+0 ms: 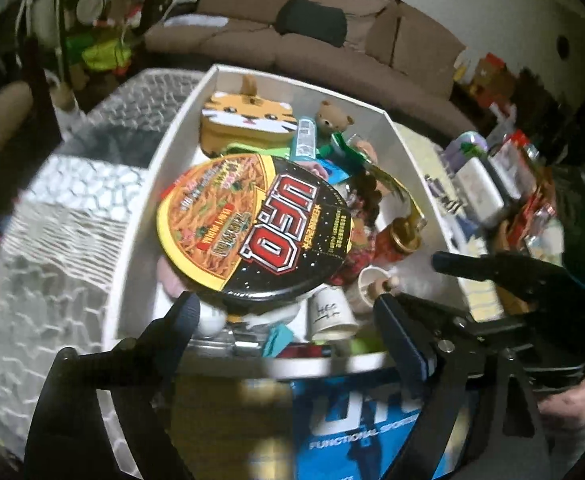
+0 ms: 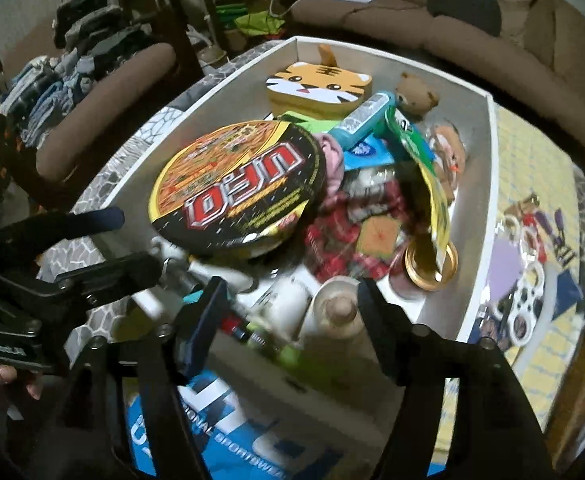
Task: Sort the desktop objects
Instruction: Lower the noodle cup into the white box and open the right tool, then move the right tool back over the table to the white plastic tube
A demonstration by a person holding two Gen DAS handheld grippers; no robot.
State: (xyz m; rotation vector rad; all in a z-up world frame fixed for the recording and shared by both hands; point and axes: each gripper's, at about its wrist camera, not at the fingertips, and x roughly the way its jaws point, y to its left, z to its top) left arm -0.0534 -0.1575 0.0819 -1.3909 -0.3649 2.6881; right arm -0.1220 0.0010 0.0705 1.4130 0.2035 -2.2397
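Both hand-held grippers hang over the near end of the white box (image 1: 172, 128), left hand-held gripper (image 1: 288, 312) spread wide with nothing between its fingers, right hand-held gripper (image 2: 288, 296) open too, empty, a wooden-knobbed white cup (image 2: 338, 308) below it. UFO noodle bowl (image 1: 252, 224) sits tilted on top of the pile inside, tiger-face case (image 1: 248, 124) and small bear (image 1: 330, 116) at the far end, gold-lidded jar (image 2: 430, 266) by the right wall. Keyring bits (image 2: 526, 280) lie on the table just outside
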